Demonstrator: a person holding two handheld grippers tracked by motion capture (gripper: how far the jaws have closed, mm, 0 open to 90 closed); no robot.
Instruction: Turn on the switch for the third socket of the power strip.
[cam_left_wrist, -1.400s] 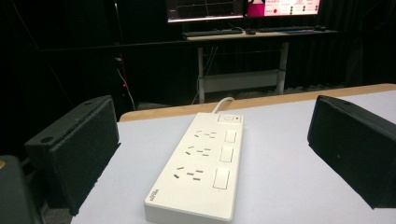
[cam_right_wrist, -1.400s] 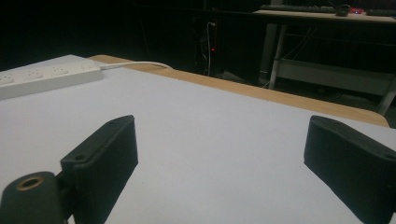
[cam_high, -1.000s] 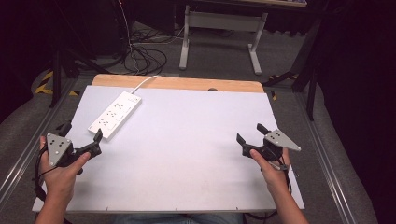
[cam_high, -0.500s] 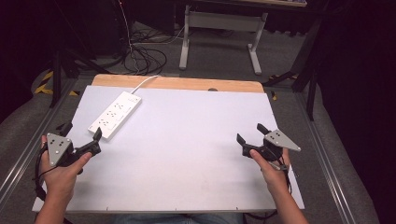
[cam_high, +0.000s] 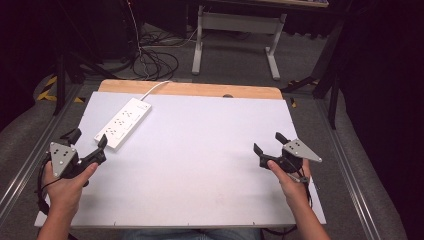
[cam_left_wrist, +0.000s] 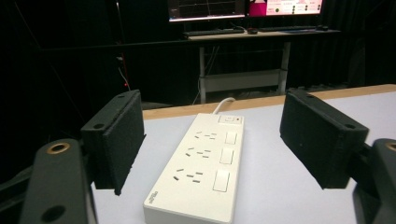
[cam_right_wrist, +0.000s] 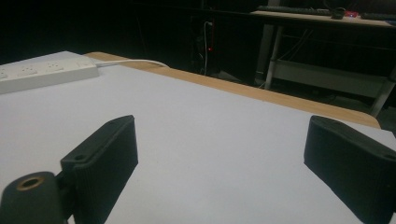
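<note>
At the lower left of the high view the left gripper (cam_high: 88, 146) sat in the person's hand with its jaws spread wide and nothing between them, exactly where it had been a second earlier; nothing on the table had shifted in that time, which suggests the work had not yet begun. Just beyond it, toward the upper left, the white power strip (cam_high: 123, 123) lay flat and slanted on the white table (cam_high: 200, 150), its cord (cam_high: 155, 87) running off the far wooden edge; in the left gripper view it sat squarely between the open jaws, close ahead. The middle of the table was bare, leaving free room to reach in from either side. At the lower right the right gripper (cam_high: 269, 145) was likewise held with jaws spread and empty, near the right edge, well apart from the strip.
</note>
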